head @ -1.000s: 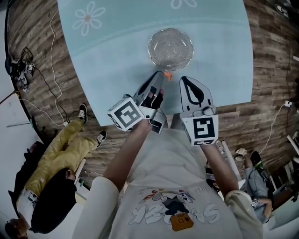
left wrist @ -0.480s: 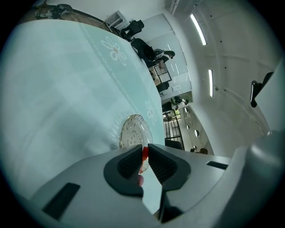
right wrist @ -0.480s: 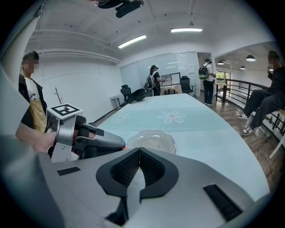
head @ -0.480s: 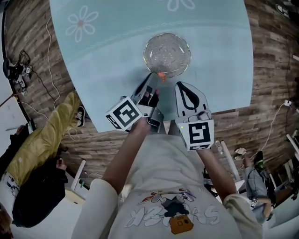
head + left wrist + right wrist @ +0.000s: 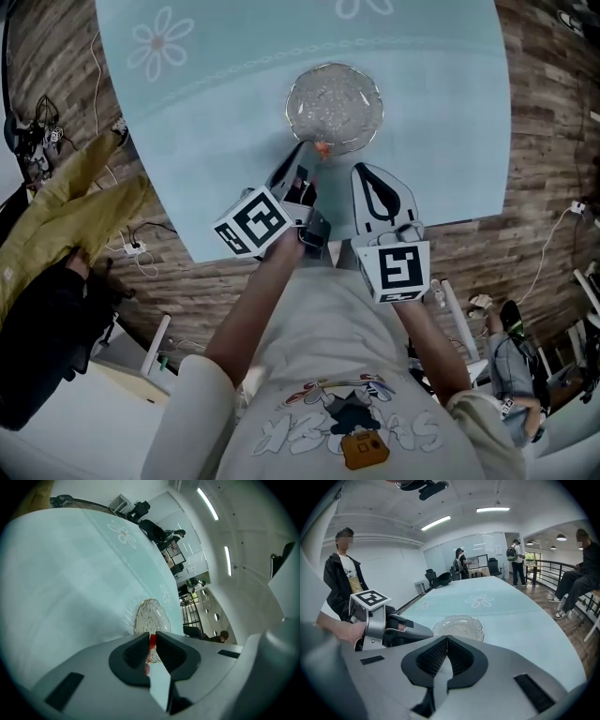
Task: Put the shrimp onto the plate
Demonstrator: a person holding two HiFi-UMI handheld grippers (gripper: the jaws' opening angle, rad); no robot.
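Note:
A small orange-red shrimp is pinched between the jaws of my left gripper, right at the near rim of the clear glass plate. In the left gripper view the shrimp shows as a red strip between the dark pads, with the plate just beyond. My right gripper rests a little to the right, near the table edge, jaws together and holding nothing. The right gripper view shows its pads closed and the plate ahead.
The plate stands on a pale blue tablecloth with white flower prints. The table's near edge runs just under both grippers. A person in yellow trousers is on the wooden floor to the left, beside cables.
My left gripper has carried the shrimp forward from short of the plate to its near rim. The right gripper has shifted slightly left. The person at the left has moved.

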